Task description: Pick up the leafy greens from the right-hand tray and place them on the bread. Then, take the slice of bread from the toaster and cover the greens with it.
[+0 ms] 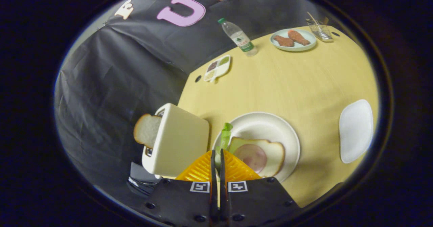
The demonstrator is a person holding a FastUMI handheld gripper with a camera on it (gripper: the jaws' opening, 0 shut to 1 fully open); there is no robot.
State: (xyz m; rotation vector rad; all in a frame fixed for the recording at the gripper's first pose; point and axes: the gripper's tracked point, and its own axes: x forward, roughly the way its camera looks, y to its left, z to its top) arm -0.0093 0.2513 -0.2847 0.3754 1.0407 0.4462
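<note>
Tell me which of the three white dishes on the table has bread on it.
The round plate just ahead of the gripper, beside the toaster. It carries bread with ham; the far plate holds fried pieces, the tray nothing.

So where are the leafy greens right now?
In the gripper view, the leafy greens are pinched between the gripper fingers, held over the plate's edge, between the toaster and the bread.

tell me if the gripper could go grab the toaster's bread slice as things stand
Probably not yet. The gripper is shut on the leafy greens, over the plate beside the ham-topped bread. The bread slice itself sticks out of the toaster uncovered, so the greens must go down first.
</note>
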